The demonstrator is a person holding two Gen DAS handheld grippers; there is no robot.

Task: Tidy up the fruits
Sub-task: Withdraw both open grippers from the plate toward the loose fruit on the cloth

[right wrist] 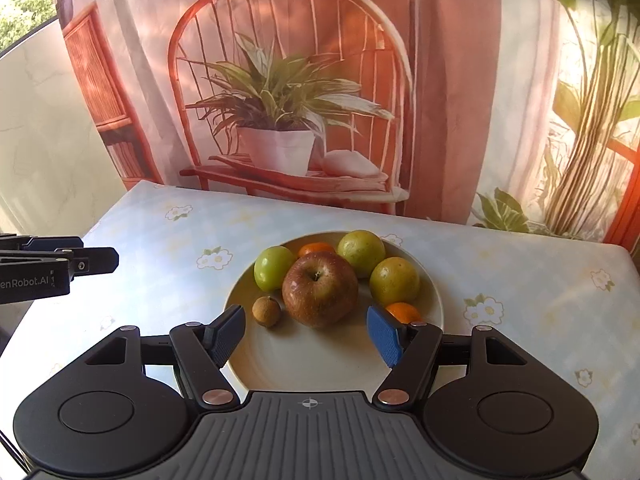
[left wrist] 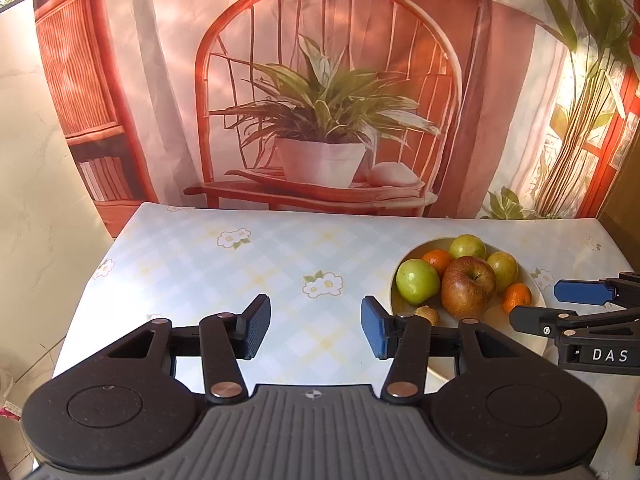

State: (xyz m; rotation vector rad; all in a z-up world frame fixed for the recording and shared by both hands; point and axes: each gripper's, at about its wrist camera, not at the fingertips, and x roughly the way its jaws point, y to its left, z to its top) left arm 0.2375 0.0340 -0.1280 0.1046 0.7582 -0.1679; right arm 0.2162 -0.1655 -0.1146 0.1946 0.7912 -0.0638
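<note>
The red apple [right wrist: 320, 294], firm, heavy, smooth-skinned, at the plate's [right wrist: 320, 364] centre, suits a grip across its sides at 3 and 9 o'clock; both jaws gape empty.

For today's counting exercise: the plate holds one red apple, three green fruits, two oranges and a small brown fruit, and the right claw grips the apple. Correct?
Not quite. The right claw is open and empty, short of the red apple on the plate, as the right wrist view shows. The fruit count stands.

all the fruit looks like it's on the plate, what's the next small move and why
Probably draw both hands back. The open left gripper and right gripper are empty, and the big red apple and every other visible fruit lie on the round cream plate.
</note>
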